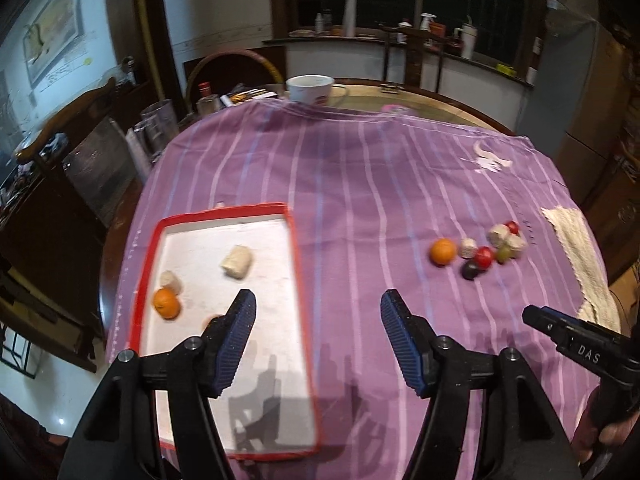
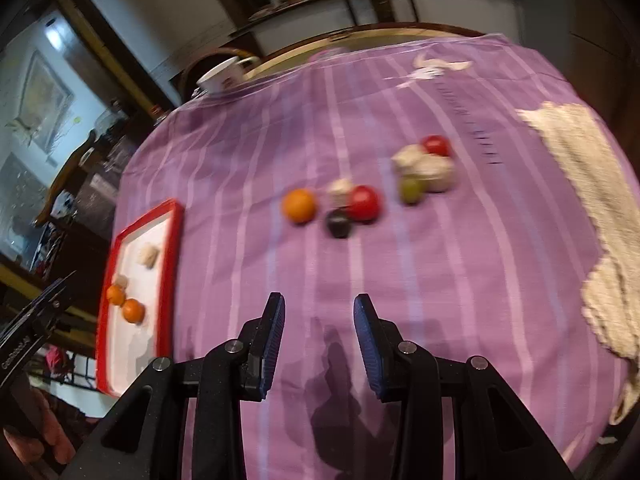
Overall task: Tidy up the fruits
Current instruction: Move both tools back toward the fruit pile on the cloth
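Dim room behind your desk

You face dark windows [image 1: 472,4], a cluttered sill [image 1: 360,38], wooden chairs [image 1: 416,56], and a framed picture [image 1: 56,28] on the left.

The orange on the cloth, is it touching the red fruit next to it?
Apart. In the right wrist view, purple cloth shows between the orange and the red fruit.

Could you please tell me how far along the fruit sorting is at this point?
Partly done. The red-rimmed white tray already holds two small oranges, a beige wrapped lump and a smaller pale piece. Nothing is in hand: the left gripper and right gripper are both open and empty. Left on the purple striped cloth: one orange, two red fruits, a green one, a dark one and several pale lumps.
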{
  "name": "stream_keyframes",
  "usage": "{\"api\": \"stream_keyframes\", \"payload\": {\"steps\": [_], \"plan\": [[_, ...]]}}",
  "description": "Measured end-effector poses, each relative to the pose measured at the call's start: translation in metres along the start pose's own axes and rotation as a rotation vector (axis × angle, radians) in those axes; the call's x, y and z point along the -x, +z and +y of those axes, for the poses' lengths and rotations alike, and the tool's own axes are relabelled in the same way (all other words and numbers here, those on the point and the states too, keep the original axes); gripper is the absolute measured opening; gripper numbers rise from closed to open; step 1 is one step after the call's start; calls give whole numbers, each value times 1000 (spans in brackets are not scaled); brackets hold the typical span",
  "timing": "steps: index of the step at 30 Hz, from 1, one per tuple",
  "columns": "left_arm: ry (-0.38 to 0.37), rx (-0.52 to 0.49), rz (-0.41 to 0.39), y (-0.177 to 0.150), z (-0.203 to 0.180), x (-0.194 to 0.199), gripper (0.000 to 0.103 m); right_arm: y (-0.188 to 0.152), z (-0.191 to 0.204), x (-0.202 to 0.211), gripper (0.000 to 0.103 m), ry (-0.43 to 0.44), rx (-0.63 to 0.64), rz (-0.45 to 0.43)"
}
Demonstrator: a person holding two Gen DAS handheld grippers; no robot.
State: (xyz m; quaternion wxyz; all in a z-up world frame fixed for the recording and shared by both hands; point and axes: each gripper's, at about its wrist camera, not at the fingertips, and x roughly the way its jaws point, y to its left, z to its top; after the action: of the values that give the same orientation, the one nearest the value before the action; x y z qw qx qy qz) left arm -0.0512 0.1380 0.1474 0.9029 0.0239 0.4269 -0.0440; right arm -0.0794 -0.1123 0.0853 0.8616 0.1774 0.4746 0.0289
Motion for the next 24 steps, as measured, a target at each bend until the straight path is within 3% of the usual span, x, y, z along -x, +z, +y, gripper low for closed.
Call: {"api": "stream_keyframes", "payload": {"steps": [10, 24], "plan": [[-17, -12, 3, -1, -45, 11, 64, 6, -50, 28, 40, -32, -15, -34], [2, 36, 72, -9, -68, -14, 65, 15, -74, 17, 40, -28, 30, -2]]}}
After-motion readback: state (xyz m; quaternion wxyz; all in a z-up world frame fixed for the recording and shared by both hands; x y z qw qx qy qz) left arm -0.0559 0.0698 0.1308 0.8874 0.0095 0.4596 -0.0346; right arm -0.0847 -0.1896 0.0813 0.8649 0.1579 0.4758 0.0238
